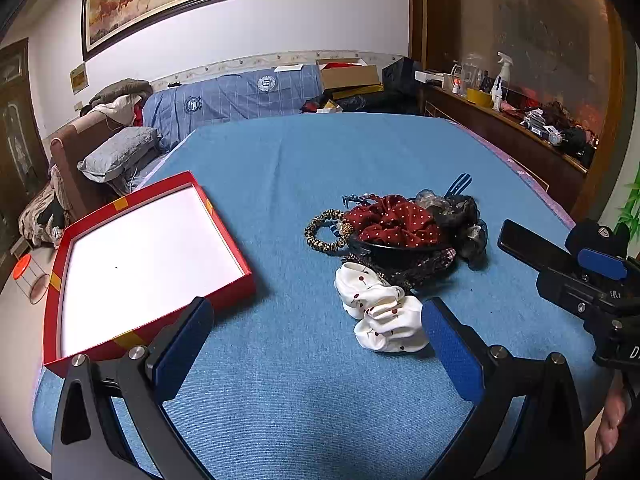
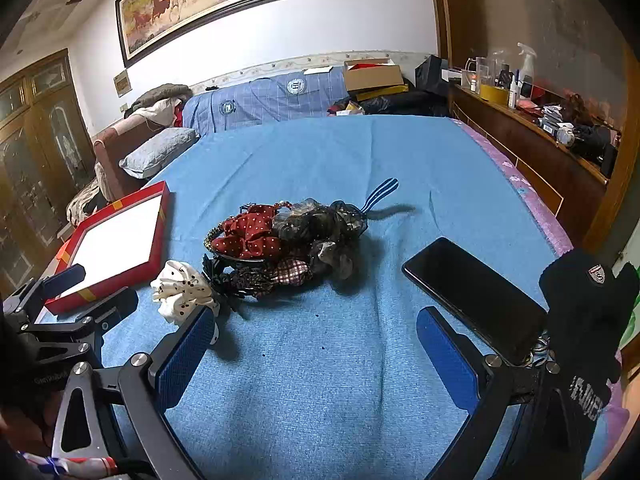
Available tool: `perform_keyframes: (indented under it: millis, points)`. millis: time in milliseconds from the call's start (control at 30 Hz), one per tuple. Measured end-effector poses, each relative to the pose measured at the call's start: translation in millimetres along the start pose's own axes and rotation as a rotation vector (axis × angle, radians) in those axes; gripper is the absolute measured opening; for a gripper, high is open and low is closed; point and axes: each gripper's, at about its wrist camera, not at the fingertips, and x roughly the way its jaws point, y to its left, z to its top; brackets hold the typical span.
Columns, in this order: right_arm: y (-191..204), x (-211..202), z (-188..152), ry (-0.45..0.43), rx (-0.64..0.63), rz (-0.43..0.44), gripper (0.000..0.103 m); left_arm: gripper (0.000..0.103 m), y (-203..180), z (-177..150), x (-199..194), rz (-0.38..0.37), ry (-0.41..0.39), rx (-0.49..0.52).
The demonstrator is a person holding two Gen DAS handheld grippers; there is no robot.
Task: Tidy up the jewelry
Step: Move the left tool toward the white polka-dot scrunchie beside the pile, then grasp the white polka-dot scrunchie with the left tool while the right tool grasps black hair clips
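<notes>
At the left of the left wrist view lies the red box [image 1: 224, 240], a shallow open tray with a bare white floor and nothing in it, resting on the blue bedspread [image 1: 304, 400]. Low in the frame the left gripper [image 1: 316, 344] hangs just above the cloth, its blue-padded jaws spread wide and holding nothing. Right of centre sits the heap of hair accessories: a leopard-print hair tie [image 1: 322, 230] at its left edge, a red polka-dot scrunchie [image 1: 394, 222] on top, dark sheer scrunchies [image 1: 466, 220] at its right, and a white cherry-print scrunchie [image 1: 380, 316] at the near side, just ahead of the gripper's right-hand pad. In the right wrist view the right gripper [image 2: 316, 356] fills the lower middle, jaws likewise spread apart and empty over bare cloth, with the pile ahead in mid-frame; a black phone [image 2: 472, 292] lies at right, beside a black glove [image 2: 584, 312]. Judging from the empty box and the undisturbed heap, the sorting has not begun: every piece remains to be lifted into the tray, and the white scrunchie looks like the nearest first pick.
</notes>
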Motion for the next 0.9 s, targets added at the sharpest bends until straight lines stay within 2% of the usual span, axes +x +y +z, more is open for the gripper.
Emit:
perform_keyframes:
  millis: [300, 567, 667, 700, 900]
  points:
    - [-8.8, 9.0, 0.5, 0.037, 0.051, 0.000, 0.102, 0.103, 7.8, -8.7, 14.7, -0.028, 0.064, -0.009]
    - [-13.1, 14.2, -1.8, 0.042, 0.066, 0.011, 0.102, 0.103, 37.3, -22.0, 20.3, -0.082, 0.071, -0.069]
    - [-10.8, 18.7, -3.9, 0.044, 0.053, 0.010, 0.102, 0.098, 44.0, -26.2, 22.8, -0.111, 0.074, -0.090]
    - [-10.7, 19.9, -4.3, 0.047, 0.053, 0.013, 0.102, 0.095, 44.0, -26.3, 23.8, -0.125, 0.079, -0.092]
    - [-14.9, 28.3, -7.3, 0.055, 0.071, 0.026, 0.102, 0.095, 22.0, -20.5, 33.0, -0.207, 0.107, -0.065]
